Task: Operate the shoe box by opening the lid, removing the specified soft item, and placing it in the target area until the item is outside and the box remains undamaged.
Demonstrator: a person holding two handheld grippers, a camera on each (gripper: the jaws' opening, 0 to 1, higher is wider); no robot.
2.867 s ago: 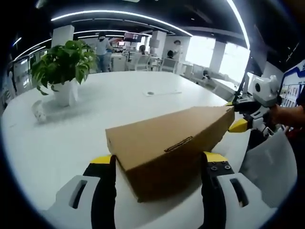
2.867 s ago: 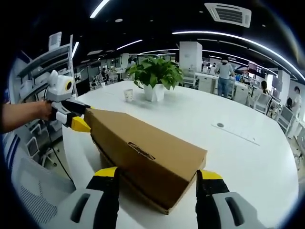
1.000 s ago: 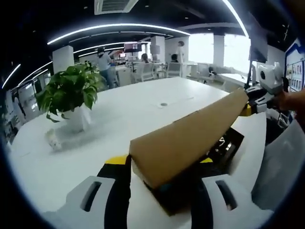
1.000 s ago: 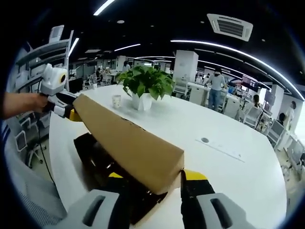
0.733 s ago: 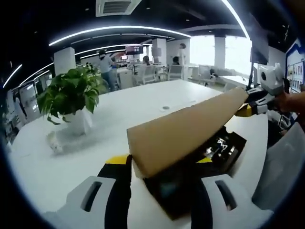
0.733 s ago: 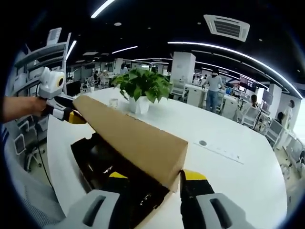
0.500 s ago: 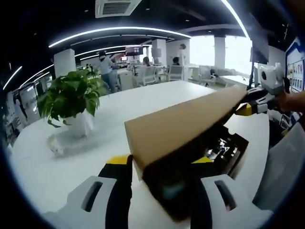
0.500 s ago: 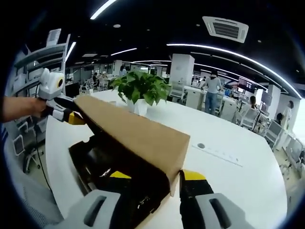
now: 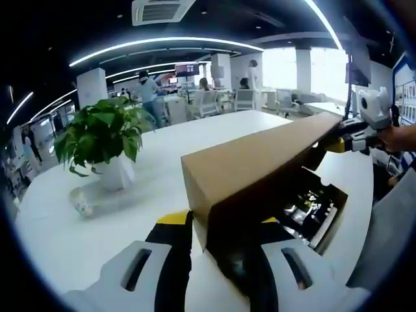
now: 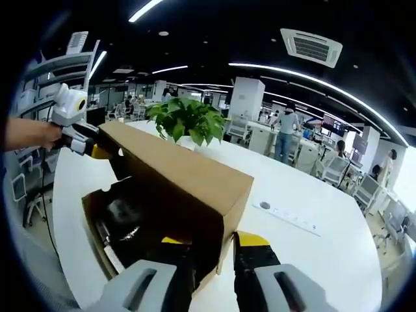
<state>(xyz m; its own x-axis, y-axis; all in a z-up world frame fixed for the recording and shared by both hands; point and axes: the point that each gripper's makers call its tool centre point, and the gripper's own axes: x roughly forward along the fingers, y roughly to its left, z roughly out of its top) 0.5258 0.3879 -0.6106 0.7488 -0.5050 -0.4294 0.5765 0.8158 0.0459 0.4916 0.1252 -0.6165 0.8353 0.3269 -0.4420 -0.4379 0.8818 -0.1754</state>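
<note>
The brown cardboard lid [image 9: 260,162] of the shoe box is tilted up, held at both short ends. My left gripper [image 9: 218,224] is shut on the lid's near end, and my right gripper [image 9: 344,140] grips its far end. In the right gripper view, the right gripper [image 10: 211,244] is shut on the lid [image 10: 182,172], with the left gripper [image 10: 91,146] at the far end in a person's hand. The box base [image 10: 94,224] lies open on the table underneath. Dark contents [image 10: 127,221] with some white markings lie in it; what they are I cannot tell.
The box sits on a large white table [image 9: 195,136]. A potted green plant [image 9: 101,140] and a small cup [image 9: 81,205] stand further along it. A grey chair back [image 9: 390,221] is by the table edge. People and desks fill the office behind.
The lid has gone from closed on the box to raised and tilted open, exposing the dark contents. Both grippers have risen with it.
</note>
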